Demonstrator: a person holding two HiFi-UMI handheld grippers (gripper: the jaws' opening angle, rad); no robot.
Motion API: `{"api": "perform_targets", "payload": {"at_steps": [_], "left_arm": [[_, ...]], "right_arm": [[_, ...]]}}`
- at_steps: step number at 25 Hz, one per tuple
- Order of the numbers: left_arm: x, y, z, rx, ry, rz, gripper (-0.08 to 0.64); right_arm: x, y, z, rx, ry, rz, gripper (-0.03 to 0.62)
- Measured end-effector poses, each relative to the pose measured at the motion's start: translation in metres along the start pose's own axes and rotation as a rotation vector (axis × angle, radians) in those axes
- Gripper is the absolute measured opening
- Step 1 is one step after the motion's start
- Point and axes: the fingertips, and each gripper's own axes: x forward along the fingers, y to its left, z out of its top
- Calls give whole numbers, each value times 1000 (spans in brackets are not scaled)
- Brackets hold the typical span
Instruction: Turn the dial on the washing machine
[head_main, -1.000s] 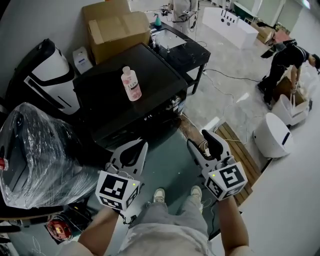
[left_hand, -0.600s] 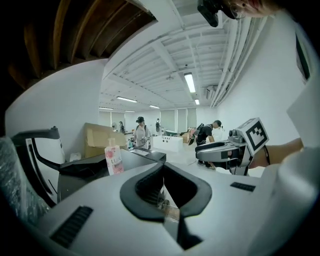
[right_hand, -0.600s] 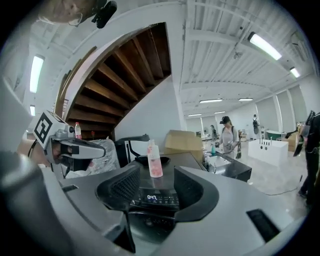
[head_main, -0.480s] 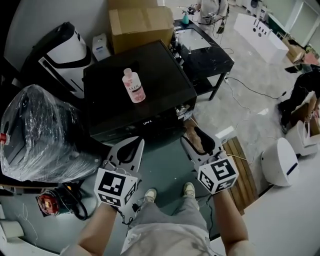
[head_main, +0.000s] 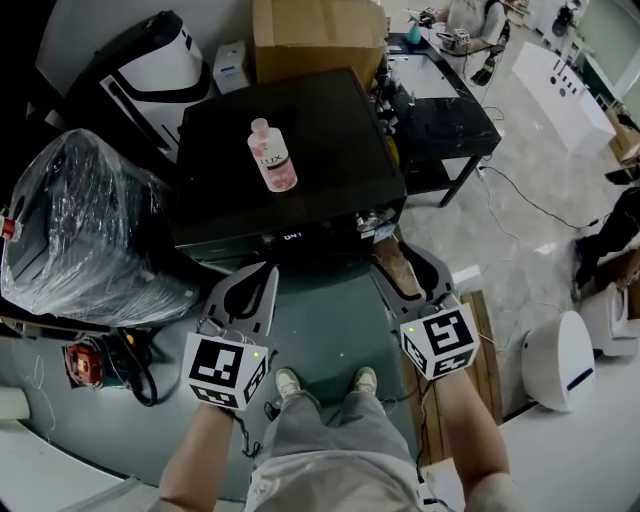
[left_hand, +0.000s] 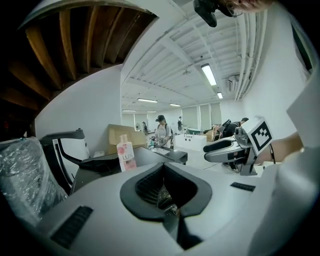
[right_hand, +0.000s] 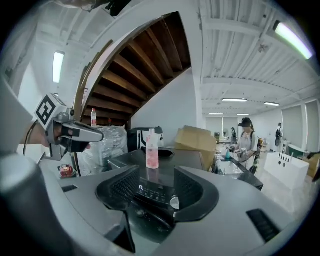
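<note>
The black washing machine (head_main: 310, 180) stands ahead of me with a pink bottle (head_main: 272, 155) upright on its lid. Its control panel (head_main: 292, 237) runs along the front edge. My right gripper (head_main: 403, 265) is open at the panel's right end, touching nothing. In the right gripper view the panel (right_hand: 150, 191) and a silvery dial (right_hand: 174, 202) show between the spread pads of the right gripper (right_hand: 156, 187). My left gripper (head_main: 262, 275) hangs below the panel's left part, its tips together and nothing held. From its own camera the left gripper (left_hand: 162, 170) points past the bottle (left_hand: 126, 156).
A cardboard box (head_main: 318, 25) sits behind the machine. A plastic-wrapped bundle (head_main: 85, 235) is at the left, a black table (head_main: 440, 110) at the right. A wooden board (head_main: 482, 340) and a white appliance (head_main: 555, 360) lie right of my feet (head_main: 290, 385).
Both grippers have come closer to the machine's front. The right gripper now sits at the panel's right end. Its jaws stay spread as before.
</note>
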Motion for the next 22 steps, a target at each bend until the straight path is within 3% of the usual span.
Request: {"api": "perform_targets", "payload": {"at_steps": [9,22], "left_arm": [[19,23,-42,1,-4,68,20],[69,33,-106,19,-14,33,20]], "right_arm": [[42,-21,-26,-51,-5,-41,238],[105,-27,-93,-77,13,-61,235]]}}
